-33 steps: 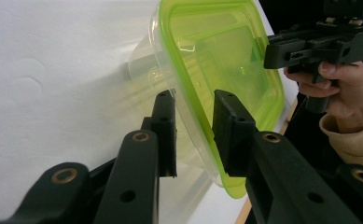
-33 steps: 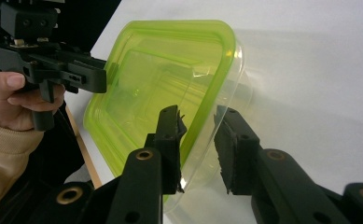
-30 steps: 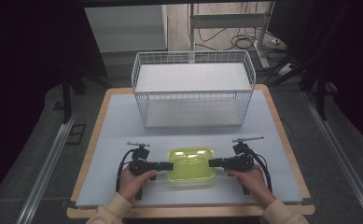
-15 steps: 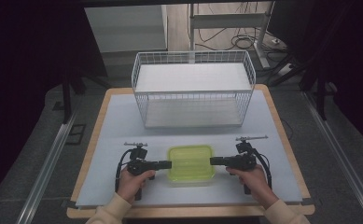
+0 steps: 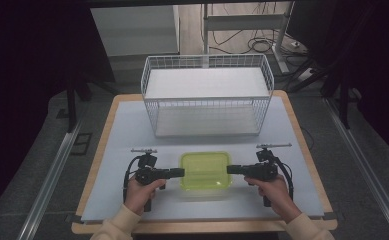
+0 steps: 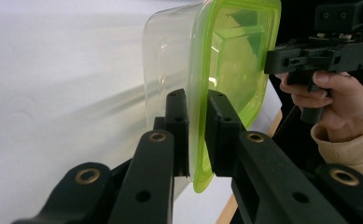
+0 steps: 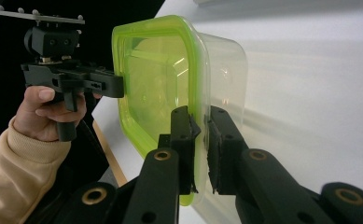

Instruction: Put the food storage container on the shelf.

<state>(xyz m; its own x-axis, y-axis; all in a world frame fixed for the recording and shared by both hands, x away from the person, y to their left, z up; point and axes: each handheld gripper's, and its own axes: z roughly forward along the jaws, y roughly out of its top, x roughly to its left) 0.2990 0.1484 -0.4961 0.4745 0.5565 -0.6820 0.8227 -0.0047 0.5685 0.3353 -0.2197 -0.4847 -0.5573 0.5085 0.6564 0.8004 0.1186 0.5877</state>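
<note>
The green-lidded container (image 5: 205, 170) on the table (image 5: 117, 150) is gripped by its left rim in the left tool (image 5: 180, 172) and by its right rim in the right tool (image 5: 230, 169), both clenched.

A white wire basket (image 5: 207, 102) blocks my path across the far half of the table (image 5: 122, 130); open tabletop lies between it and the green-lidded container (image 5: 205, 170), and outside both my hands.

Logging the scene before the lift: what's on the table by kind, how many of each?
Green-lidded clear container: 1
White wire basket: 1
Handheld grippers, left gripper and right gripper, each clamped on the container's rim: 2
Total: 4
</note>
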